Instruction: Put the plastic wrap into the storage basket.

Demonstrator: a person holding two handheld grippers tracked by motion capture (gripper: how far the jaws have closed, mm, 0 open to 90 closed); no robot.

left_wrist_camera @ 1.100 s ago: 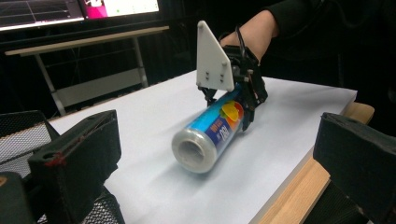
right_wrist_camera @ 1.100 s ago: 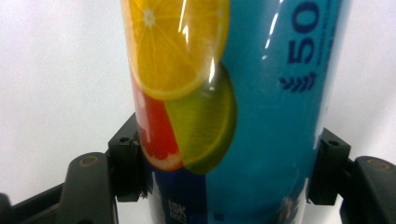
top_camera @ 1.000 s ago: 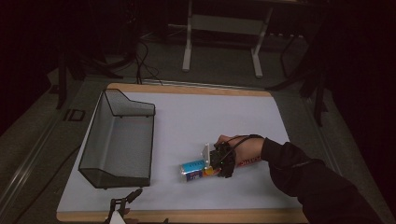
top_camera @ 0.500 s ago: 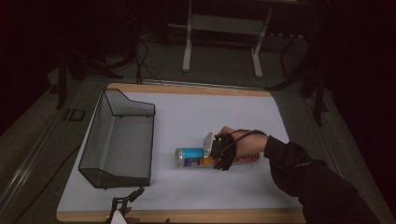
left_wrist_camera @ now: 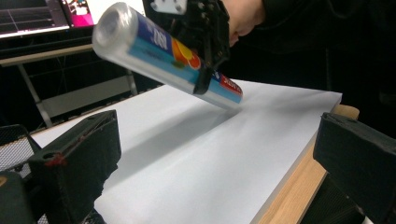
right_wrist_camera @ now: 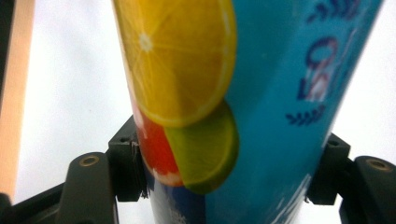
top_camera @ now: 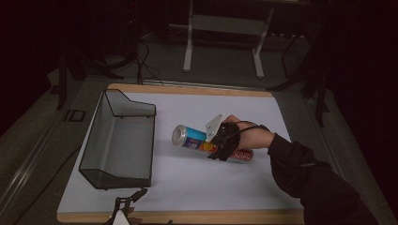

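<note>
Can is clamped across its middle by your right gripper, tilted, top end raised toward the wire basket, lower end by the white table. Second can, red label, lies just under your right hand. Left gripper sits at table's near edge, jaws wide, nothing btwn them. Basket well left.

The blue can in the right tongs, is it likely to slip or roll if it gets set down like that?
The blue can looks smooth and glossy, so it could slide in the right tongs, which clamp it mid-body with both ends overhanging. It is round and held tilted, so laid on the flat white table on its side it would probably roll. The rigid wall seems to hold shape under the grip.
</note>
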